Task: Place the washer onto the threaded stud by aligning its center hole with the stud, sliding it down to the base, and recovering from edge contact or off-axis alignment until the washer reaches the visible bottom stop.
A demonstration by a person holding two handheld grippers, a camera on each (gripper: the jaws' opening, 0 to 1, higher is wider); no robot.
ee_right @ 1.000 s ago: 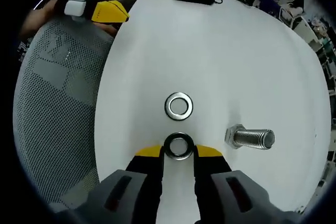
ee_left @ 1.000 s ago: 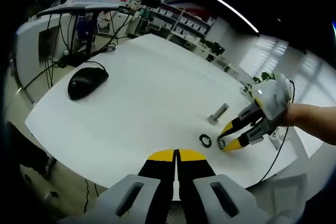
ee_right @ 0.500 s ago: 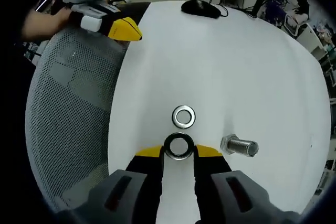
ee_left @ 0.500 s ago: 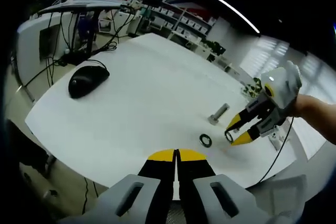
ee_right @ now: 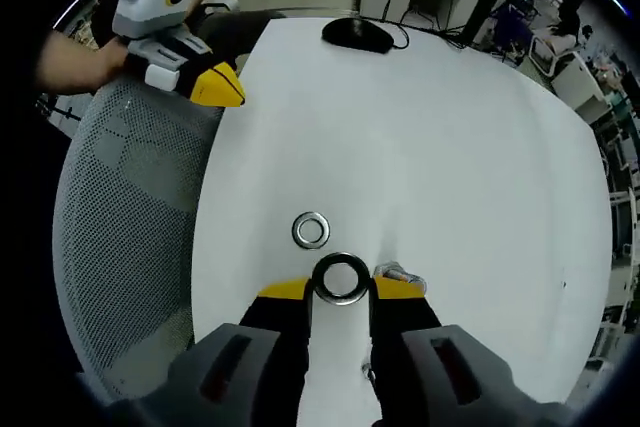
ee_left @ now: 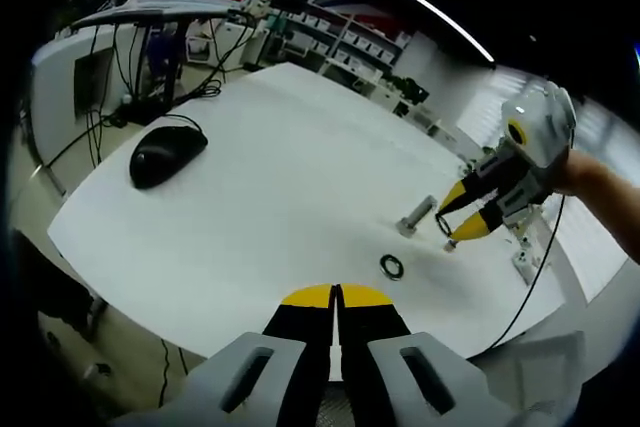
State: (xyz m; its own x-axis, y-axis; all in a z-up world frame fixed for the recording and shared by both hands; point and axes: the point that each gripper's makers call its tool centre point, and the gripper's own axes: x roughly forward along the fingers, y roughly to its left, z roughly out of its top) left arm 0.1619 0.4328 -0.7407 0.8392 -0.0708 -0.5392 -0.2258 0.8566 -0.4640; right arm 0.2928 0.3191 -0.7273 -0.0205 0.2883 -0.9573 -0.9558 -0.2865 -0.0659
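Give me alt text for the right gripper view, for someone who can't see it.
The right tongs grip a washer above a white table, with the bolt partly hidden beside their tip. A second washer lies flat nearby; the left tongs hover over a mesh chair.

We count two washers, one held (ee_right: 341, 279) and one lying flat (ee_right: 311, 230), one threaded stud (ee_left: 415, 217), one computer mouse (ee_left: 166, 154), two grippers, left (ee_right: 222, 87) and right (ee_left: 459, 218).
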